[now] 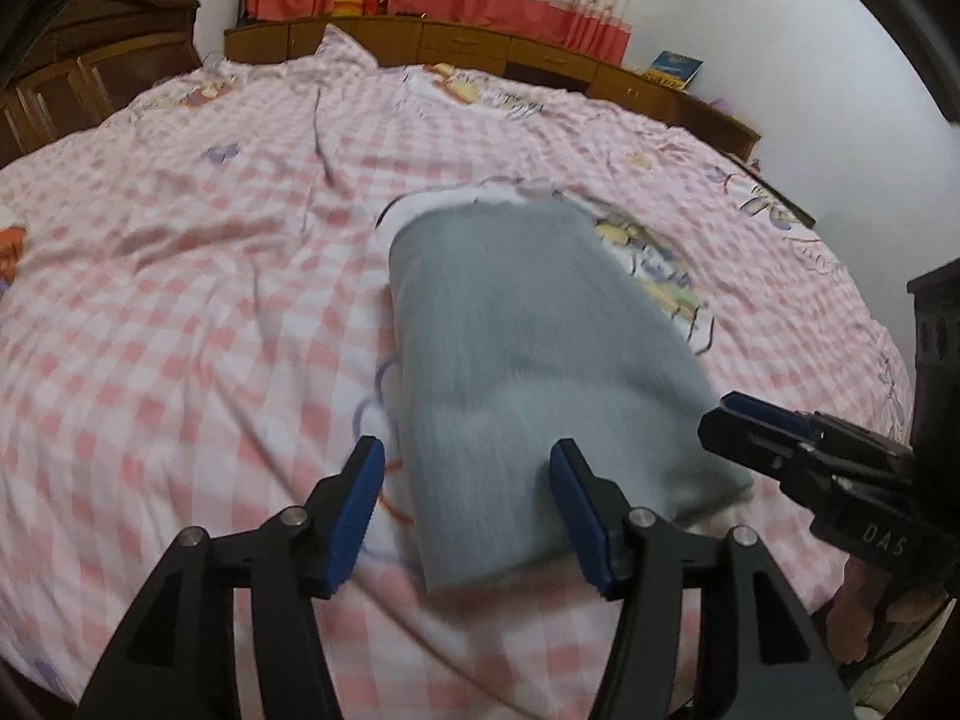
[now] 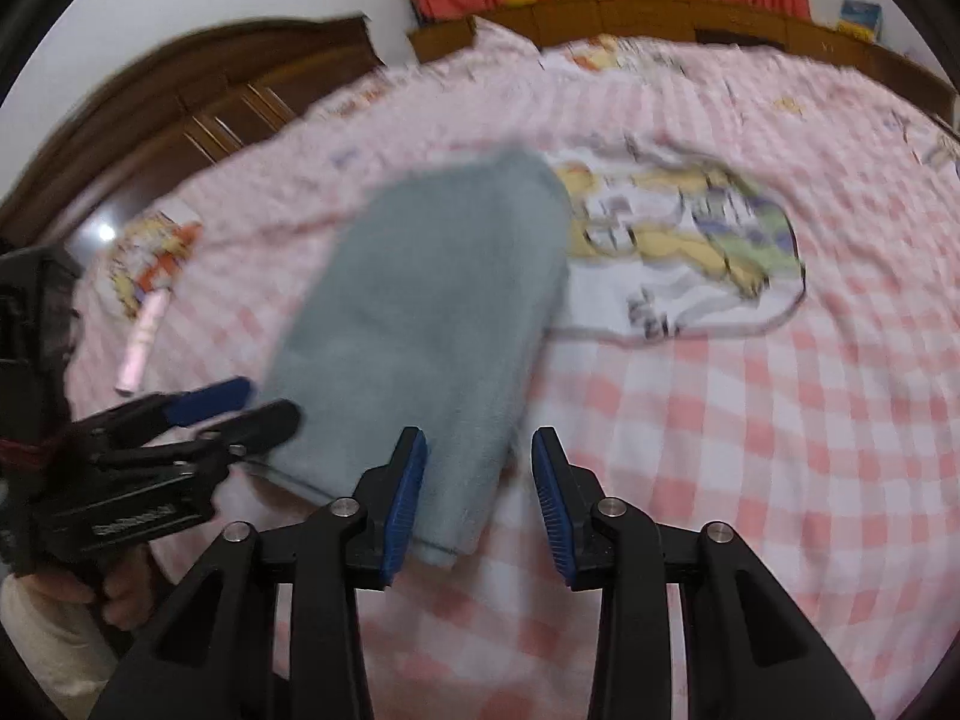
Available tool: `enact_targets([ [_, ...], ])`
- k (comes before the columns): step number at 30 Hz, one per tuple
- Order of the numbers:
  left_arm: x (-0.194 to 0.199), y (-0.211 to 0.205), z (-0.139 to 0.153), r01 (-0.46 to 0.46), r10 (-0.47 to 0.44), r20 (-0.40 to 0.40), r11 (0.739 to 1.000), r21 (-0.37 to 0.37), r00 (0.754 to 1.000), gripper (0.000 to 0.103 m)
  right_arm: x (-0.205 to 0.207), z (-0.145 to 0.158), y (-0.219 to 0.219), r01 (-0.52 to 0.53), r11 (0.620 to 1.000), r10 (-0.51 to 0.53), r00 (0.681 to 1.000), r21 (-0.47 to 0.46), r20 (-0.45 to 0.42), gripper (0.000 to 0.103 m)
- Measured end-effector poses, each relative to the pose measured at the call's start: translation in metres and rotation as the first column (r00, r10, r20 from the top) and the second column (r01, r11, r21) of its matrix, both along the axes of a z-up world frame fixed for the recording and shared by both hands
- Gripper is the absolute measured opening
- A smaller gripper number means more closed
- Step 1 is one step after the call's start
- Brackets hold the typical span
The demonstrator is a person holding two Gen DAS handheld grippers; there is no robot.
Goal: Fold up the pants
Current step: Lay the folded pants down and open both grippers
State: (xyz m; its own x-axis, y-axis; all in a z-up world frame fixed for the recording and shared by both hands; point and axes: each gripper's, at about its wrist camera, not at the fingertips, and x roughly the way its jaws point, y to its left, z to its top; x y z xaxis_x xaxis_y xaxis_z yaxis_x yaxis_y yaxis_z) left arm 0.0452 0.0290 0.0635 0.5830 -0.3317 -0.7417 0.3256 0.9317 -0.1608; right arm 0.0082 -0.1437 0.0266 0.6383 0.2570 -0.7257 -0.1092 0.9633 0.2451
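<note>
While the bed (image 1: 180, 300) is covered from edge to edge by a pink checked sheet, the grey pants (image 1: 528, 360) are seen lying near its front edge as a compact, already folded bundle, beside a cartoon print (image 2: 690, 252) on the sheet. Most of the folding is judged to be done. The left gripper (image 1: 468, 510) is held wide over the bundle's near left corner, nothing being pinched between its blue pads. The right gripper (image 2: 480, 504) is held narrower but parted, over the near right corner, and no cloth is gripped there either. A last fold or a smoothing of the near edge is probably called for next; for that, both near corners would have to be pinched together.
</note>
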Motion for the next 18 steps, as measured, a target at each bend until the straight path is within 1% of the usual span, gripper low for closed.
enact_targets([
  [1, 0.000, 0.000, -0.007, -0.010, 0.011, -0.012, 1.000, 0.012, 1.000, 0.063, 0.003, -0.007, -0.003, 0.001, 1.000, 0.000, 1.000, 0.020, -0.021, 0.038],
  [3, 0.002, 0.002, -0.019, -0.036, 0.037, -0.038, 0.999, 0.041, 0.999, 0.071, 0.005, -0.013, -0.008, 0.005, 0.999, -0.003, 0.999, 0.045, -0.037, 0.038],
  [5, 0.003, 0.007, -0.026, -0.052, 0.053, -0.064, 0.998, 0.017, 0.997, 0.073, 0.002, -0.010, -0.009, 0.011, 0.999, -0.010, 0.999, 0.041, -0.030, 0.038],
  [6, 0.003, 0.010, -0.026, -0.060, 0.060, -0.074, 0.998, -0.001, 0.995, 0.074, -0.001, -0.008, -0.008, 0.014, 0.999, -0.013, 1.000, 0.031, -0.026, 0.038],
  [8, 0.001, 0.010, -0.024, -0.068, 0.068, -0.075, 0.998, 0.000, 0.995, 0.074, -0.007, -0.003, -0.005, 0.020, 1.000, -0.020, 1.000, 0.010, -0.019, 0.038],
  [11, -0.008, 0.008, -0.018, -0.080, 0.083, -0.057, 0.996, 0.045, 0.995, 0.074, -0.018, 0.006, -0.002, 0.034, 0.999, -0.034, 0.999, -0.023, -0.008, 0.038],
  [13, -0.016, 0.006, -0.014, -0.085, 0.088, -0.043, 0.994, 0.075, 0.995, 0.077, -0.022, 0.011, 0.000, 0.041, 0.998, -0.042, 0.999, -0.047, -0.010, 0.039],
  [15, -0.023, 0.006, -0.013, -0.091, 0.094, -0.039, 0.992, 0.088, 0.995, 0.083, -0.029, 0.014, 0.004, 0.049, 0.995, -0.050, 0.999, -0.085, -0.015, 0.043],
  [17, -0.027, 0.006, -0.014, -0.105, 0.111, -0.052, 0.989, 0.102, 0.992, 0.086, -0.035, 0.014, 0.007, 0.059, 0.991, -0.061, 0.998, -0.120, -0.019, 0.052],
  [18, -0.029, 0.006, -0.015, -0.114, 0.121, -0.059, 0.988, 0.108, 0.991, 0.086, -0.038, 0.014, 0.008, 0.062, 0.989, -0.066, 0.998, -0.133, -0.024, 0.054],
])
